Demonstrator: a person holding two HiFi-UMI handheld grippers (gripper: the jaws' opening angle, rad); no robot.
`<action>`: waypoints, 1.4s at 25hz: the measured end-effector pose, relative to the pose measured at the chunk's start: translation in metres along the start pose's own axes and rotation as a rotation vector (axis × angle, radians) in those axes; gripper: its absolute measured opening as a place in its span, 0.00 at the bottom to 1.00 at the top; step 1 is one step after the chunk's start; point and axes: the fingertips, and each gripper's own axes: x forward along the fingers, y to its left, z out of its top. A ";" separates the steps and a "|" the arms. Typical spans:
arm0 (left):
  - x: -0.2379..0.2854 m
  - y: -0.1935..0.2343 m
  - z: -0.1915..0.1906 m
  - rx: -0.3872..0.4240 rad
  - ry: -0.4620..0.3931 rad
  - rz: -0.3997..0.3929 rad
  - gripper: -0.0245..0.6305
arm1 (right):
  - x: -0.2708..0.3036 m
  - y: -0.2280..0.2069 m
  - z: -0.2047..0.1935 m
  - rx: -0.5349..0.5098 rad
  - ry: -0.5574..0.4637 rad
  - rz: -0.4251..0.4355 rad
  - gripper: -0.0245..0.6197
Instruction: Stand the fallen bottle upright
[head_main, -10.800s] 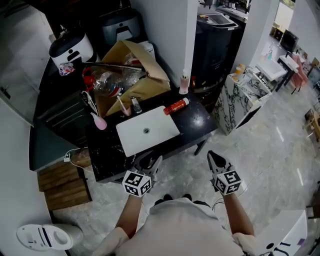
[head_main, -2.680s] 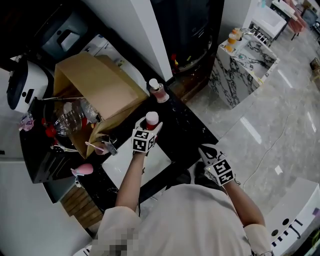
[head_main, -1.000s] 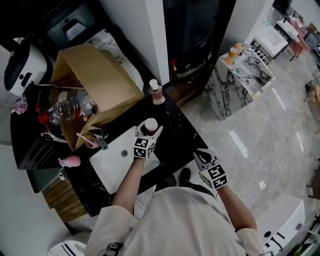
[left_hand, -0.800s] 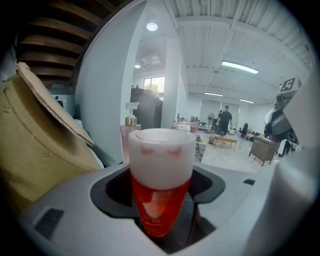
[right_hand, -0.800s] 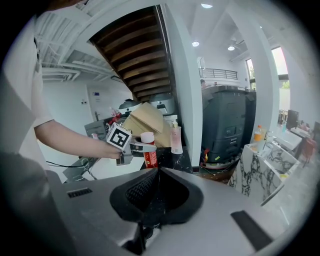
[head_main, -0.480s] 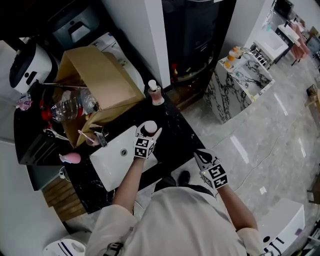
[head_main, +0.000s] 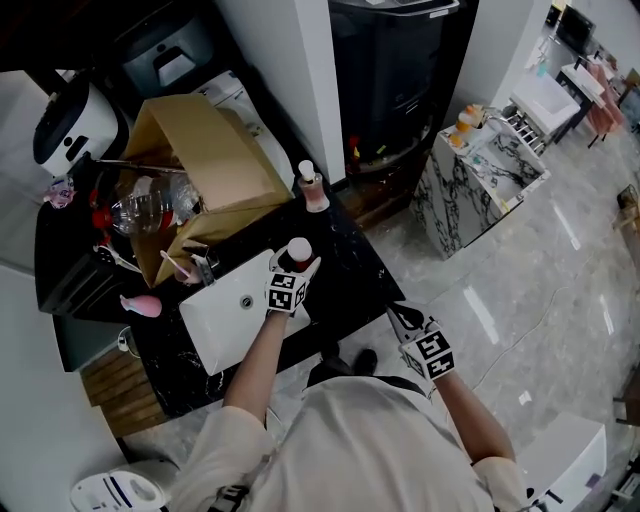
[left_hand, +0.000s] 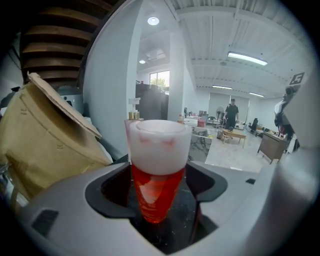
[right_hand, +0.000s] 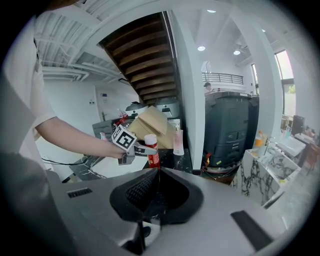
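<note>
Bottle (left_hand: 157, 167) (red liquid (left_hand: 150, 197) inside) stands upright, white-capped.

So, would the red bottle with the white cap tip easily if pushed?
Probably: the white-capped red plastic bottle is tall and slim on a narrow base. The glossy black counter may let it slide. The left gripper is opening its jaws around it; a sideways brush could topple it.
</note>
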 end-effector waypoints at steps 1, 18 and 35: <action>-0.003 0.000 0.000 -0.011 -0.003 0.006 0.56 | -0.002 0.000 -0.001 -0.002 -0.002 0.004 0.09; -0.116 -0.045 0.021 -0.100 -0.144 0.080 0.61 | -0.007 0.029 -0.009 -0.026 -0.040 0.131 0.09; -0.243 -0.084 -0.005 -0.133 -0.166 0.094 0.48 | 0.005 0.105 0.006 -0.060 -0.065 0.195 0.09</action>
